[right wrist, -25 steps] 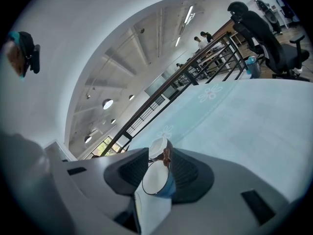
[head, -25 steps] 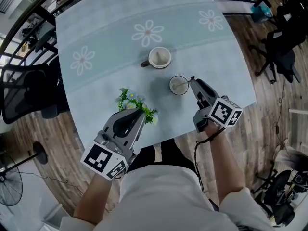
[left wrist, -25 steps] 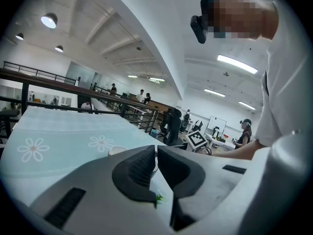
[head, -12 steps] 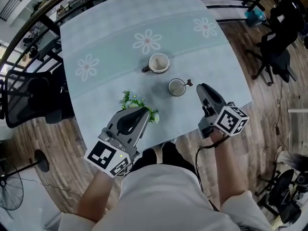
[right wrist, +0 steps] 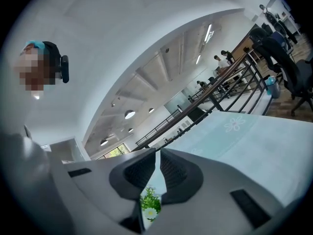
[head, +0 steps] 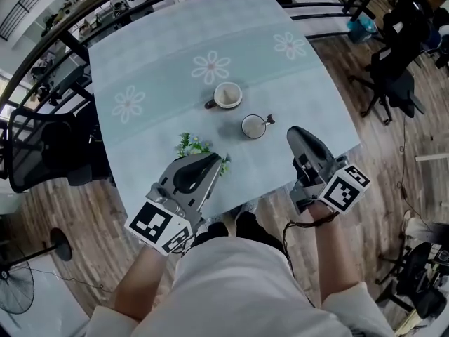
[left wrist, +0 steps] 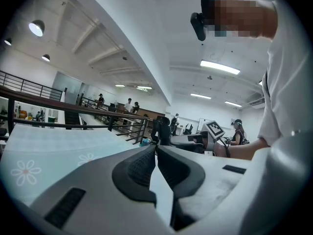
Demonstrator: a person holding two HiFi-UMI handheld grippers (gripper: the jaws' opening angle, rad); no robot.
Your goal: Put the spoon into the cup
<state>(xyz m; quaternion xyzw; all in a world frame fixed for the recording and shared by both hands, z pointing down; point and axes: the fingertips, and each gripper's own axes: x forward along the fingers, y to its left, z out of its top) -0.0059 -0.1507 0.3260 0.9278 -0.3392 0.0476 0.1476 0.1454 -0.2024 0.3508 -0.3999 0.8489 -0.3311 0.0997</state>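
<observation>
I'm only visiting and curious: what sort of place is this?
Probably an open-plan office or lab, perhaps on a mezzanine: black railing, office chairs, ceiling strip lights.

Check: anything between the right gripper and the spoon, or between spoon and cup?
Nothing visible. The spoon already stands in the cup, its handle toward the right gripper, with only bare table between them. That gripper's jaws are closing with nothing between them.
</observation>
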